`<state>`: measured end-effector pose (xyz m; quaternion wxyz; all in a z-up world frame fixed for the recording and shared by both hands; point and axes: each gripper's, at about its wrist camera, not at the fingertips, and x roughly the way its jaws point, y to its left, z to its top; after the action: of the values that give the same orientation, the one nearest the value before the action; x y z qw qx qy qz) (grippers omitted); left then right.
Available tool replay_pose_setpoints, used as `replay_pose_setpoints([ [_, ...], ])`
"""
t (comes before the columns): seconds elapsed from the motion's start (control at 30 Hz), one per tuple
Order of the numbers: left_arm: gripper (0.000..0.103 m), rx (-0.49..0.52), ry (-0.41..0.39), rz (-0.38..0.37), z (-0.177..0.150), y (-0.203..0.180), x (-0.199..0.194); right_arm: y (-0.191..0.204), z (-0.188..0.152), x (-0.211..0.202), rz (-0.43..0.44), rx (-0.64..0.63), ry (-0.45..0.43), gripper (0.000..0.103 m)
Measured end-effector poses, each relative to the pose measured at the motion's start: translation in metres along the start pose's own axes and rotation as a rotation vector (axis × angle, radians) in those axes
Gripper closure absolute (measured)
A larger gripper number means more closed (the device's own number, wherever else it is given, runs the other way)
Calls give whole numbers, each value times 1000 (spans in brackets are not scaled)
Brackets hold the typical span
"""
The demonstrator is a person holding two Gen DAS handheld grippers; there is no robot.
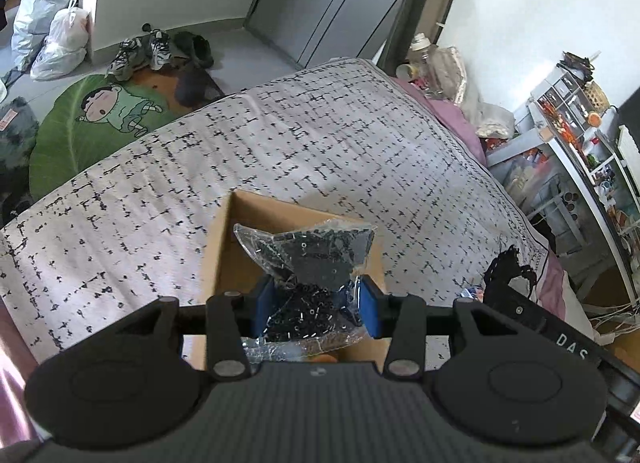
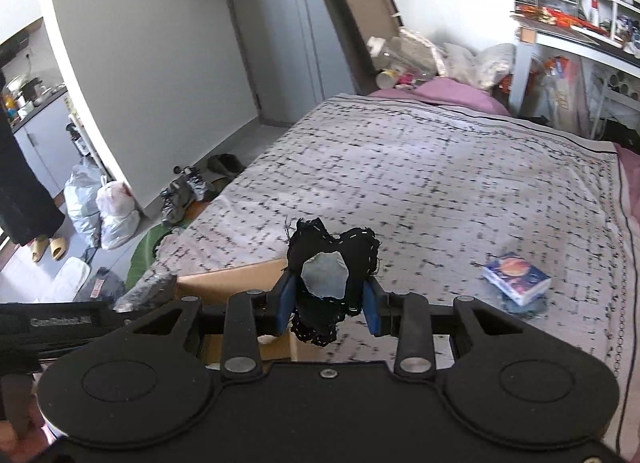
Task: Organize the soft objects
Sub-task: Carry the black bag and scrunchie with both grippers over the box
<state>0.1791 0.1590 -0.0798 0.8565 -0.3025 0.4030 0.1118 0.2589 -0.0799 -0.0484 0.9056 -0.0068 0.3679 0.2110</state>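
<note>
Both grippers loaded, nothing boxed yet

Left gripper (image 1: 316, 311) fingers clamp a bag (image 1: 308, 259) over the box (image 1: 224, 255); right gripper (image 2: 328, 307) fingers clamp black cloth (image 2: 332, 263) beside it. A packet (image 2: 516, 276) remains on the bed (image 2: 440, 167).

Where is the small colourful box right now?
In the right wrist view, the small box lies on the patterned bedspread, right of the right gripper.
</note>
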Motion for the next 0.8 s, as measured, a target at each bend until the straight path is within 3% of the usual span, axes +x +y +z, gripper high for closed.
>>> replay_pose_setpoints([
  [0.43,59,-18,48,-10,24,28,22,40,-4,25,31,4,66,68],
  [0.8,56,-31,102,-6,30,34,47,47,-17,44,42,19,139,67],
])
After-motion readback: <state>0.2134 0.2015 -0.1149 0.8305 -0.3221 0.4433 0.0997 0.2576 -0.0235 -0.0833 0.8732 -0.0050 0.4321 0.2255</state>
